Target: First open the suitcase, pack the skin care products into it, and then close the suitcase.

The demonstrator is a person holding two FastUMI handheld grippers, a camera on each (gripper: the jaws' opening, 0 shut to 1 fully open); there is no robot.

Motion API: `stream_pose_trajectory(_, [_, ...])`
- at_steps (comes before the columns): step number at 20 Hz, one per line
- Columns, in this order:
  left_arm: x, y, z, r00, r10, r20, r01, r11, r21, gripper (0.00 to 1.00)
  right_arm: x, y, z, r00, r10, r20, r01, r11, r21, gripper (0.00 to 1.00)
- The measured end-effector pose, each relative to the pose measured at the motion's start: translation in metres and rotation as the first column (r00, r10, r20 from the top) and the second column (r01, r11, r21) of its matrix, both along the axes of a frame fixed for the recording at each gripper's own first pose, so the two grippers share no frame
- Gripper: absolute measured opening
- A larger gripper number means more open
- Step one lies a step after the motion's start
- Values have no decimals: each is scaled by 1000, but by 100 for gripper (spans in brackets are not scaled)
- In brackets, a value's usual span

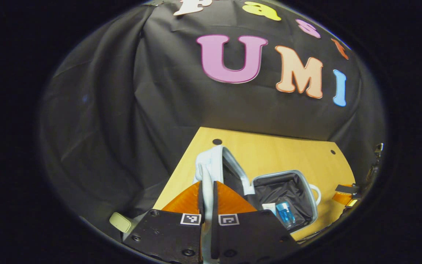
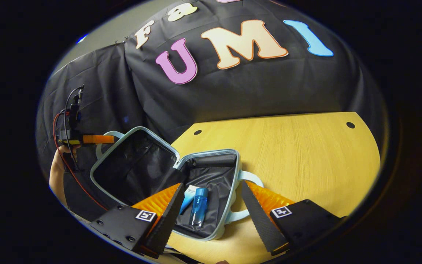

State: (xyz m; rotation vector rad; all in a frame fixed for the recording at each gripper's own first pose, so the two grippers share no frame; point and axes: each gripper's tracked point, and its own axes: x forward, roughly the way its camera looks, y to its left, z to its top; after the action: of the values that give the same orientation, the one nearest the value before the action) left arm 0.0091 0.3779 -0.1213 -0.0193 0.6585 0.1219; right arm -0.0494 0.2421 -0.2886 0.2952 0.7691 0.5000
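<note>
The left tool (image 1: 206, 194) is pinching the lid (image 1: 211, 165) by its edge, holding it half raised over the case (image 2: 211, 190) on the bench (image 2: 288, 154). The right tool (image 2: 211, 209) is hovering spread wide above the open base, gripping nothing. A blue bottle (image 2: 199, 207) and a small tube (image 2: 189, 196) are lying inside. The risk, I'd say: the lid slipping from that thin pinch and slamming down, or the case sliding with nothing bracing it.
</note>
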Motion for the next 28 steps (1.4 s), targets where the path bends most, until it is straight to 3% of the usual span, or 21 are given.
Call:
stream_pose_trajectory(7, [29, -114, 18, 983, -157, 95, 167, 981, -103, 4, -3, -43, 3, 999, -32, 6, 32, 999, 1, 98])
stream_pose_trajectory(17, [43, -218, 7, 959, -257, 119, 279, 928, -247, 4, -5, -100, 7, 995, -103, 17, 103, 995, -12, 98])
stream_pose_trajectory(22, [36, -281, -17, 941, -329, 79, 337, 888, -314, 4, -9, -129, 6, 993, -120, 18, 121, 992, -30, 98])
stream_pose_trajectory(28, [26, -336, -82, 920, -388, -54, 352, 879, -321, 4, -15, -173, 3, 989, -146, 13, 147, 988, -48, 98])
